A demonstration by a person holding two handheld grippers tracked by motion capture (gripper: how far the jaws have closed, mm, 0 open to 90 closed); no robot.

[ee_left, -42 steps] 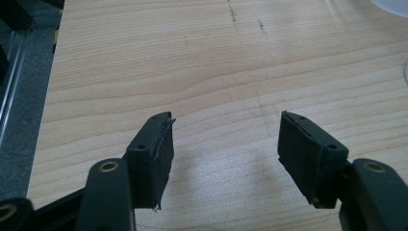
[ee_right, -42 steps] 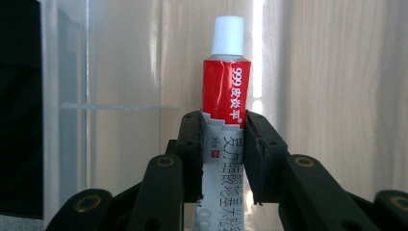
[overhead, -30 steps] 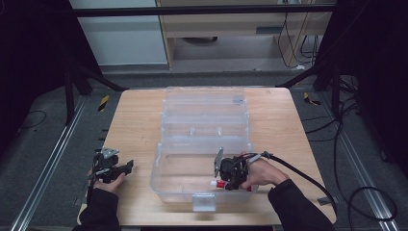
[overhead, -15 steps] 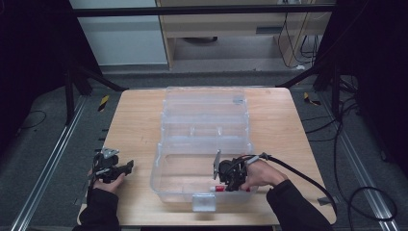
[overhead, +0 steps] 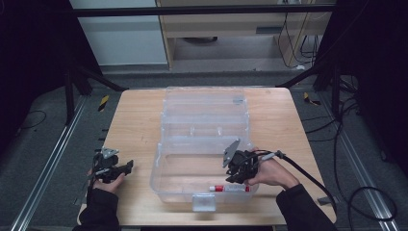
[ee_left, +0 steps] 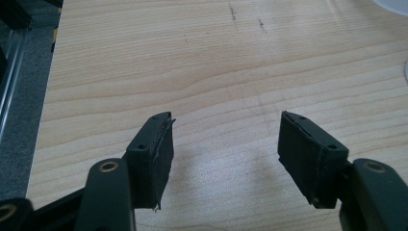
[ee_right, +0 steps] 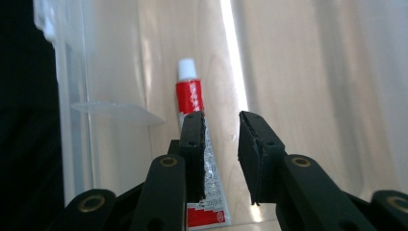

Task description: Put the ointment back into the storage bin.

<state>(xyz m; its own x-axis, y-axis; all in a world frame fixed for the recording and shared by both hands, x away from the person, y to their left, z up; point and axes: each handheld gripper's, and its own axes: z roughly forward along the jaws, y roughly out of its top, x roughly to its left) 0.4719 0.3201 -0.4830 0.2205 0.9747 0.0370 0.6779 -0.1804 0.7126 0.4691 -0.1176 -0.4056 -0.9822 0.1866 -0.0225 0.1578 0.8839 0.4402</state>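
down in the clear bin (overhead: 166, 159), the tube (ee_right: 197, 144) lies beside the right hand-held gripper (ee_right: 221, 144), jaws part-open, empty.

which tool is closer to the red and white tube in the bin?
Right. The right tool is inside the clear plastic bin, just above the red and white tube, jaws open. The left tool rests on the wooden table left of the bin, open.

Table (overhead: 134, 120) – matt pale wood; box (overhead: 202, 120) – clear glossy plastic.
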